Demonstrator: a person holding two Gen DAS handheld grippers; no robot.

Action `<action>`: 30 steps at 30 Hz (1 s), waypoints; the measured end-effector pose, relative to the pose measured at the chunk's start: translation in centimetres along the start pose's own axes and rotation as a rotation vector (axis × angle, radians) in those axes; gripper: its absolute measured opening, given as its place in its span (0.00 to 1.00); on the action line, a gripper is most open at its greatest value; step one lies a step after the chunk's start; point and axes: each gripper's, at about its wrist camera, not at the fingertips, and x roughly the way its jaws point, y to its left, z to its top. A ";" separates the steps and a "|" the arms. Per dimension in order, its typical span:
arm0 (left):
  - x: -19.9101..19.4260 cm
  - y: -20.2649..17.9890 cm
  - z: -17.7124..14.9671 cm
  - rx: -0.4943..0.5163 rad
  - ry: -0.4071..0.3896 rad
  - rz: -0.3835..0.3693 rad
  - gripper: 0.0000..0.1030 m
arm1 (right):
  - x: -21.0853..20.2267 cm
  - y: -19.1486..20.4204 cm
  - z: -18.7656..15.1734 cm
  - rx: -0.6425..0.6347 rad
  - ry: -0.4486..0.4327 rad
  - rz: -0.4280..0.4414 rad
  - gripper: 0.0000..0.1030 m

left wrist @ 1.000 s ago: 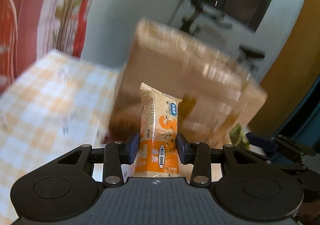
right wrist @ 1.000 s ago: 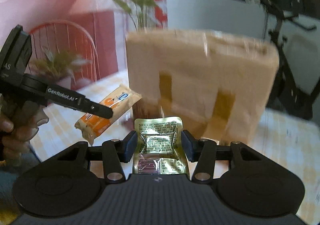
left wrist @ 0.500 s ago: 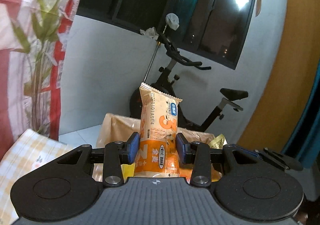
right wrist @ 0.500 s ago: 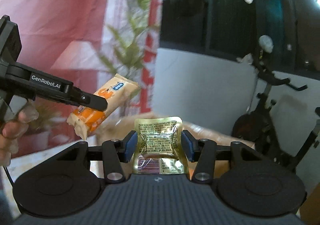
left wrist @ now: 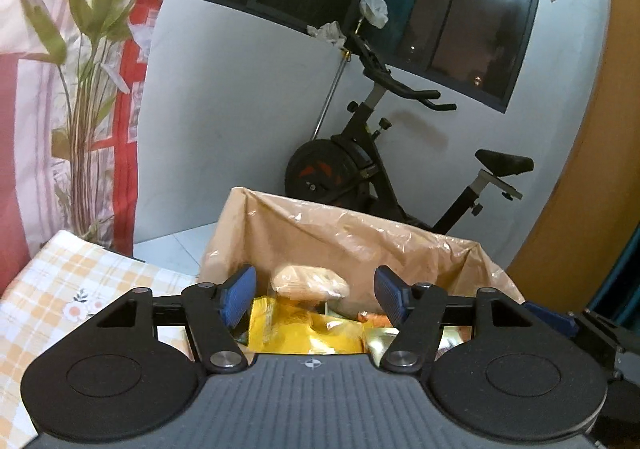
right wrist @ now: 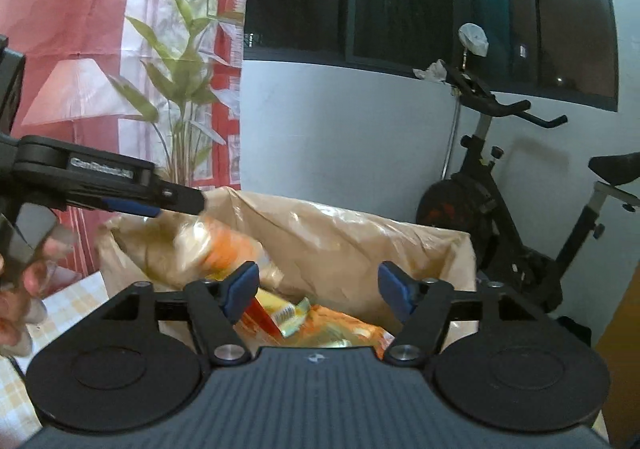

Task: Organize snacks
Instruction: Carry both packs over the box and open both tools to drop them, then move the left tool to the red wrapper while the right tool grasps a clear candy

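Snacks [left wrist: 304,333] lie piled in the lined box [left wrist: 352,233] on the bench [left wrist: 80,289], so this drop looks done, though what remains outside cannot be seen. An orange bar [right wrist: 224,249] blurs in mid-fall below the left gripper [left wrist: 312,291]. Both it and the right gripper [right wrist: 318,287] hang above the box, jaws opening, nothing between them.

L gripper [left wrist: 316,295] jaws opening over box [left wrist: 360,241], blurred snack bar [left wrist: 308,281] between, untouched.

Blurred, unreadable label on left gripper [right wrist: 176,203]
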 end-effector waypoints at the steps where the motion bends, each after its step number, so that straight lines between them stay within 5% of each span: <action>1: -0.5 0.0 0.0 0.013 0.000 0.002 0.66 | -0.2 -0.2 -0.1 0.007 0.001 0.002 0.67; 8: -4.4 1.3 -1.3 0.089 0.006 0.001 0.66 | -4.0 -0.6 -1.5 0.031 -0.050 0.004 0.68; 14: -7.2 4.0 -3.6 0.032 0.040 -0.011 0.66 | -7.5 -0.7 -4.0 0.043 -0.050 0.013 0.67; 30: -5.1 7.0 -9.7 -0.095 0.179 0.045 0.65 | -7.4 -1.3 -11.2 0.089 0.194 -0.014 0.67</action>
